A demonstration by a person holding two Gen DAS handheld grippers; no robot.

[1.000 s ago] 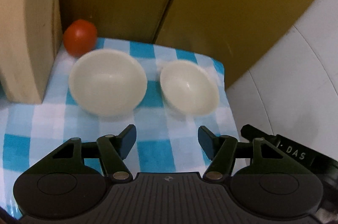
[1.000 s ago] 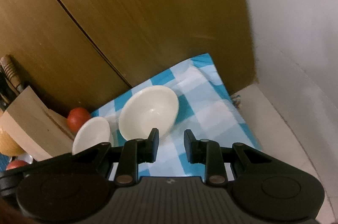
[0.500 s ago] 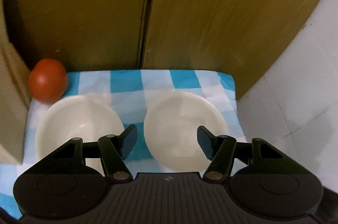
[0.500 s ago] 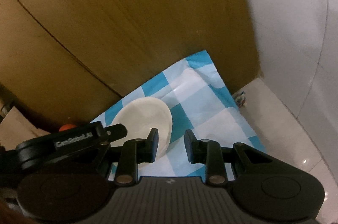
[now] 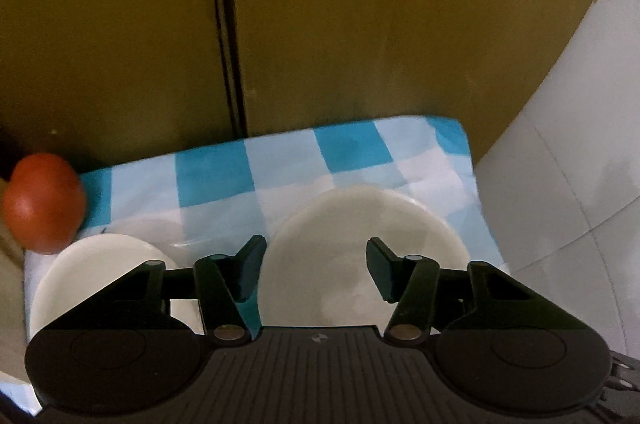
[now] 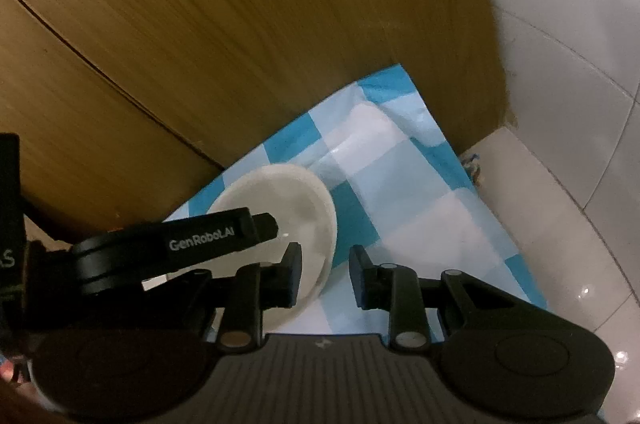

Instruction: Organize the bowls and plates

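Observation:
Two white bowls sit on a blue-and-white checked cloth [image 5: 216,176]. In the left wrist view the right bowl [image 5: 336,244] lies between the fingers of my open left gripper [image 5: 316,264], which hovers over its near part. The left bowl [image 5: 104,268] is partly hidden behind the left finger. In the right wrist view my right gripper [image 6: 325,274] is open and empty, with its left fingertip over the right bowl's [image 6: 280,200] near rim. The left gripper's body [image 6: 172,240] crosses in front of that bowl.
A red tomato [image 5: 42,202] rests at the cloth's back left corner. Wooden cabinet doors [image 5: 360,24] stand directly behind the cloth. A white tiled wall [image 6: 560,44] and white counter [image 6: 560,224] lie to the right.
My left gripper has moved forward and right until its fingers straddle the right bowl. The right gripper has closed in on the same bowl, and the left gripper entered its view.

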